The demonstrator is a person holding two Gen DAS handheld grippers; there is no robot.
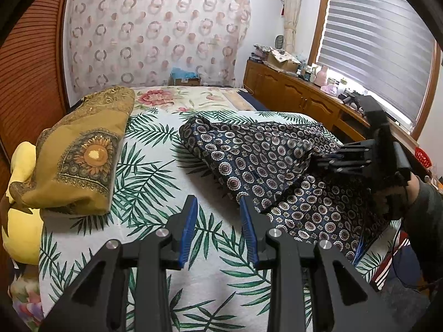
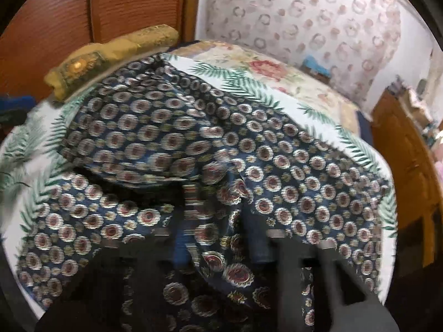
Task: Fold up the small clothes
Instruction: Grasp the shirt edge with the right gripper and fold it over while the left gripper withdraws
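Two cloths lie on my bed with the palm-leaf sheet [image 1: 155,171]. On the left sits a folded mustard-yellow sunflower cloth [image 1: 83,152]. My left gripper [image 1: 218,229] hangs part open over the sheet, holding nothing. To its right spreads the dark blue cloth with round flower dots [image 1: 265,160]. It looks thin, soft and slippery. My right gripper [image 1: 329,160] pinches a raised fold of it. I think corners are best to grab.

Palm-print bedspread [image 1: 155,166], yellow pillow [image 1: 22,221], wood cabinet [image 1: 290,94] w/ clutter (blinds above).
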